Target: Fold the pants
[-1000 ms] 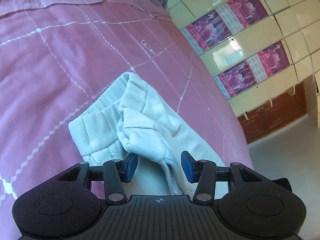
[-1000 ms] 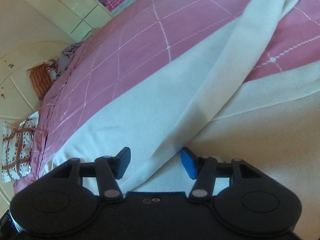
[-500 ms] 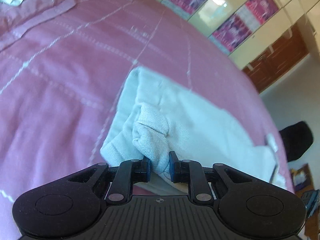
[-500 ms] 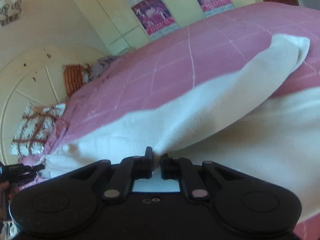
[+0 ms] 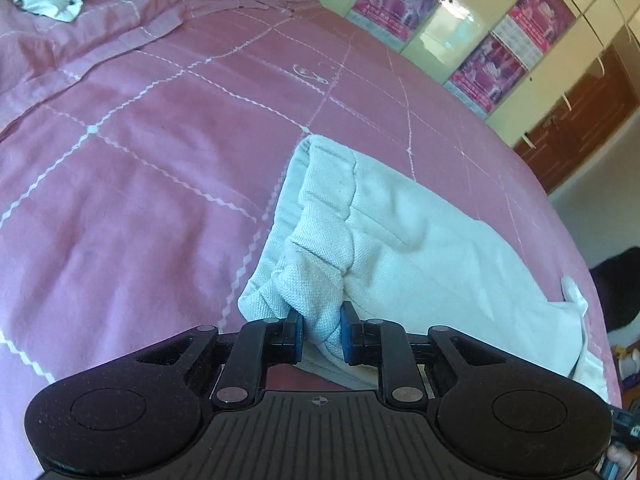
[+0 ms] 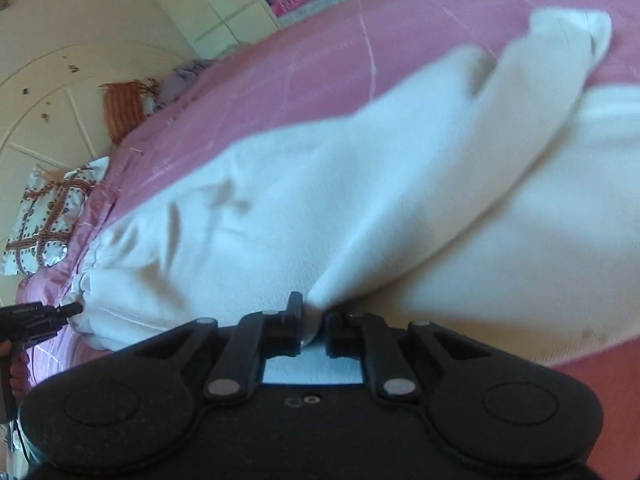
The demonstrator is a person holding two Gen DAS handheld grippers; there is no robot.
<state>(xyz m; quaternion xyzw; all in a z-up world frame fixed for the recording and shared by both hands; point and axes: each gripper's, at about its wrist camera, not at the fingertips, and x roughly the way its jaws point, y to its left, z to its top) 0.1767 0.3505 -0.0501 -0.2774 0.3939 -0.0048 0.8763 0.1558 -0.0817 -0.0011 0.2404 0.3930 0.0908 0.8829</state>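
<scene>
White pants (image 5: 400,248) lie on a pink bedspread (image 5: 140,168). My left gripper (image 5: 321,334) is shut on the bunched, ribbed waistband end of the pants and holds it just above the bed. In the right wrist view the pants (image 6: 360,184) stretch from lower left to upper right, with one leg lying over the other. My right gripper (image 6: 314,330) is shut on a pinched fold of the pants' cloth. The left gripper also shows in the right wrist view (image 6: 60,314) at the far left, at the gathered waistband.
A patterned pillow (image 6: 48,216) and an orange cloth (image 6: 124,108) lie at the head of the bed. A cream wardrobe with purple posters (image 5: 480,32) and a brown door (image 5: 580,112) stand beyond the bed's far side.
Both grippers went from open to shut on the pants. Both have lifted the cloth a little, and the views have swung upward toward the wardrobe.
</scene>
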